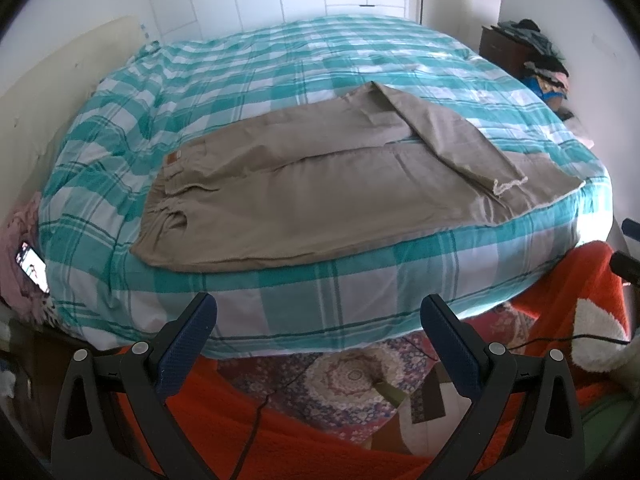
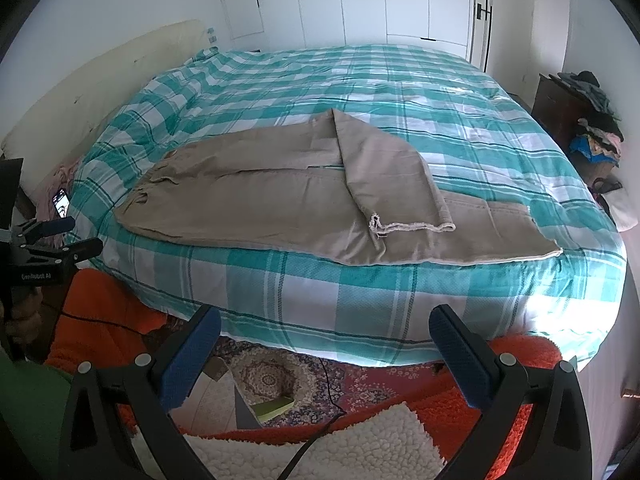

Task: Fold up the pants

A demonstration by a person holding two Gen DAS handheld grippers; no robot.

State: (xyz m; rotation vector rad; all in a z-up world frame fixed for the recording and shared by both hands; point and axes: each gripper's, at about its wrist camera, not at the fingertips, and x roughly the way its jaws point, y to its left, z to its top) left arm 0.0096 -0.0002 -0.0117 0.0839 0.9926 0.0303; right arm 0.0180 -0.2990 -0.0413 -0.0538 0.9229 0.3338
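Note:
Beige pants (image 1: 320,188) (image 2: 280,204) lie flat on the teal checked bed (image 1: 280,64) (image 2: 400,80), waistband at the left, legs running right. The far leg is bent back over the near leg, its frayed hem (image 1: 510,185) (image 2: 412,227) on top near the bed's front edge. My left gripper (image 1: 318,312) hangs open below the bed's front edge, short of the pants, holding nothing. My right gripper (image 2: 325,322) is also open and empty, in front of the bed edge. The left gripper (image 2: 60,240) shows at the left of the right wrist view.
A lit phone (image 1: 32,268) (image 2: 61,203) lies at the bed's left side by pink cloth. An orange blanket (image 1: 580,292) (image 2: 100,320) and patterned rug (image 1: 352,376) cover the floor with a black cable. A dark nightstand (image 2: 560,112) piled with clothes stands right. White wardrobe doors (image 2: 360,0) behind.

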